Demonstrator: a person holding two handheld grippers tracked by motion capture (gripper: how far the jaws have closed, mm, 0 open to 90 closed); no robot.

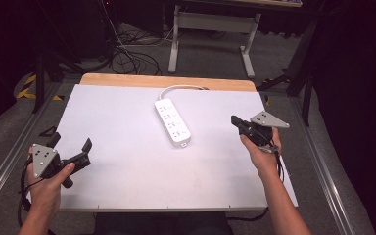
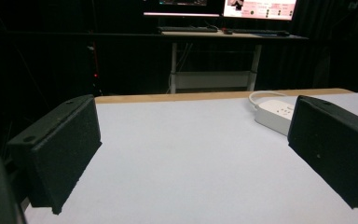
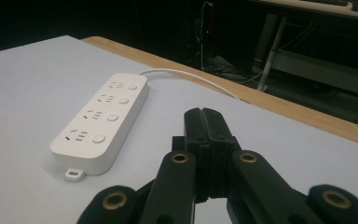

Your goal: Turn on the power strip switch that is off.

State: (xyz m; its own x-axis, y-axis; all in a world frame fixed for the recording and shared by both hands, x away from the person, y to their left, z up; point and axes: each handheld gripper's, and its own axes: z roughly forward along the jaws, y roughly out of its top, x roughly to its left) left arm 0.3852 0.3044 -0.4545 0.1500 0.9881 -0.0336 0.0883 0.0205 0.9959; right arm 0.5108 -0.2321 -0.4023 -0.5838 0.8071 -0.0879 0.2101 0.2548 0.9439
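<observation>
A white power strip [image 1: 172,121] with several sockets and buttons lies in the middle of the white table top [image 1: 127,161], its cable [image 1: 178,88] curling to the far edge. My left gripper [image 1: 71,145] hovers at the table's near left corner, open, with nothing between its jaws. In the left gripper view the strip [image 2: 275,112] sits ahead on the right. My right gripper [image 1: 236,122] is at the right side, shut with its jaws pressed together on nothing. In the right gripper view the strip [image 3: 102,121] lies ahead and left of the gripper [image 3: 203,116].
A wooden strip [image 1: 166,81] borders the table's far edge. Beyond it stand a white desk frame [image 1: 215,29] and loose cables on the floor [image 1: 127,54]. A desk with monitors [image 2: 223,18] is farther back. Metal rails [image 1: 10,147] run along both table sides.
</observation>
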